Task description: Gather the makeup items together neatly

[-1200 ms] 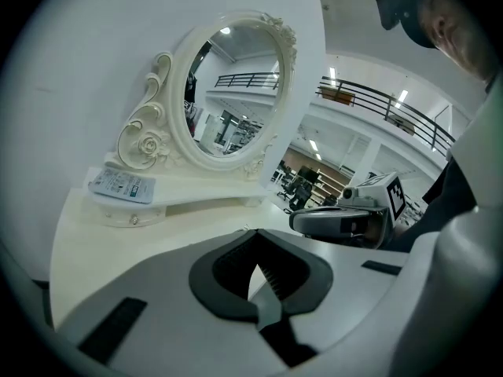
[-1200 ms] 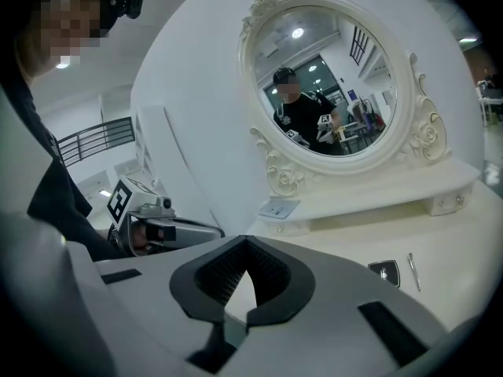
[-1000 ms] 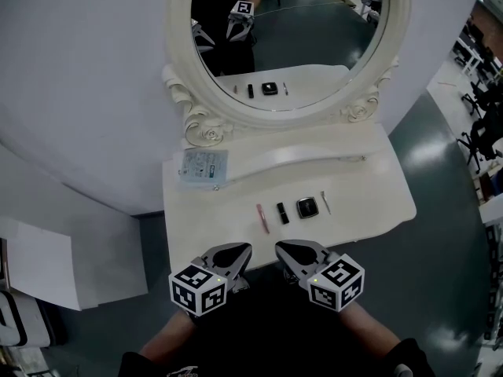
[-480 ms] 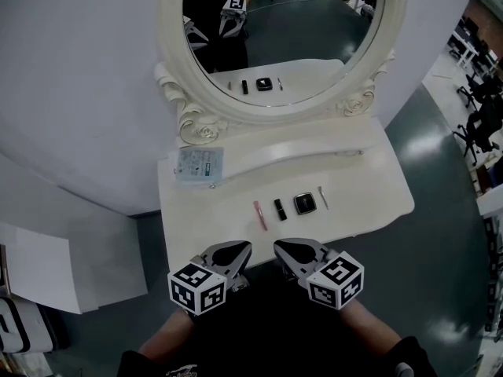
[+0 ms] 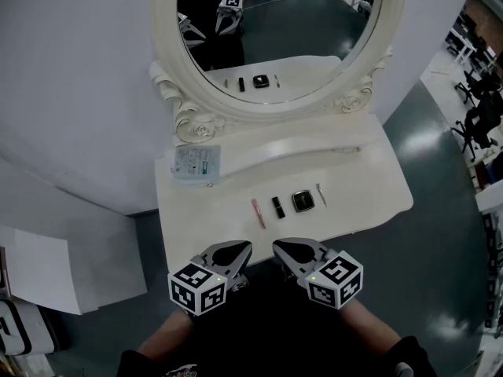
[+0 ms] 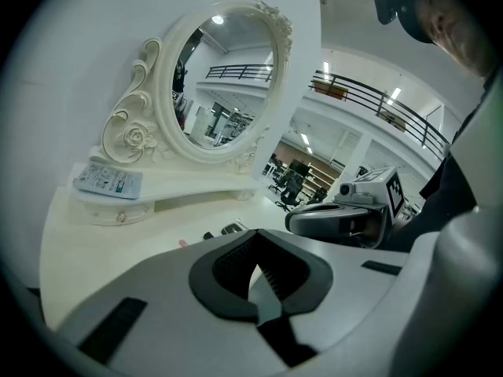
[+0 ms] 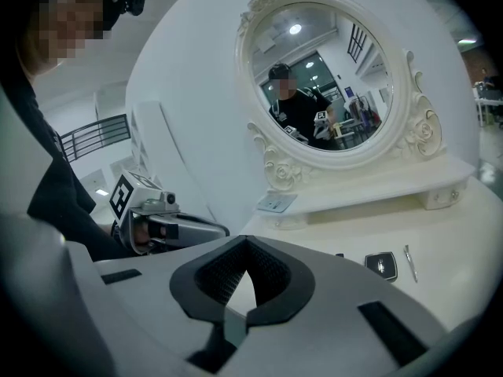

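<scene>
Left tool (image 5: 233, 250), right tool (image 5: 284, 250) both pinched shut, empty, at bench (image 5: 369, 203) front edge. Makeup row (image 5: 277, 206) mid-bench, bare white top both sides; grey floor (image 5: 440, 234) beyond.

Landmark: compact (image 5: 302, 201)
Left of compact: black tube (image 5: 277, 206) just beside, then pink stick (image 5: 257, 212); open tabletop (image 5: 196, 218) beyond
Right of compact: thin silver stick (image 5: 321, 195) near; open tabletop past it
Behind compact: raised shelf (image 5: 314, 154) with packet (image 5: 196, 164), then mirror (image 5: 271, 30), wall off the back
In front of compact: open strip to the tabletop edge
</scene>
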Demonstrator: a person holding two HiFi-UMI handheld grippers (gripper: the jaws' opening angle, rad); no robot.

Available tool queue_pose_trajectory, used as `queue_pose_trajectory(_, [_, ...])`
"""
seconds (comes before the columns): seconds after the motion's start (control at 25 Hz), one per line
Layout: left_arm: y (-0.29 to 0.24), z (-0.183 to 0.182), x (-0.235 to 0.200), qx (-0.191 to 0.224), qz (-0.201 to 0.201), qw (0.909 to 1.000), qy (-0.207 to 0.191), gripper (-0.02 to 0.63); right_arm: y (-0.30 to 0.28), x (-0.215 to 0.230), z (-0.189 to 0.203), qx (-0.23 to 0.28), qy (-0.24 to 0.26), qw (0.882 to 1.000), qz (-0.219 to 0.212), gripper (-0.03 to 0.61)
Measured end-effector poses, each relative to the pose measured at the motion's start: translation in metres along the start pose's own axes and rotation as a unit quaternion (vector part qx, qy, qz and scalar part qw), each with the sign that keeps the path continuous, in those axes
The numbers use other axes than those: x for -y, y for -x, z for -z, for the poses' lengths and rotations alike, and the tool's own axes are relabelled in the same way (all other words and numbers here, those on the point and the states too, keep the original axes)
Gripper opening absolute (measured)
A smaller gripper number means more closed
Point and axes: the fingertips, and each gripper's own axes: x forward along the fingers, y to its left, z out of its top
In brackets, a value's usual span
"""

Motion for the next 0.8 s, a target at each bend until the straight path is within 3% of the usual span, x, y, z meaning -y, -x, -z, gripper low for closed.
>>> queue_pose_trajectory(0.8, [-0.0035, 0.0051, 0.0045, -0.005, 0.005, 0.9999, 0.013, 0.008, 0.0065, -0.0017, 0.0088, 0.0, -0.001, 1.0, 0.002, 0.029])
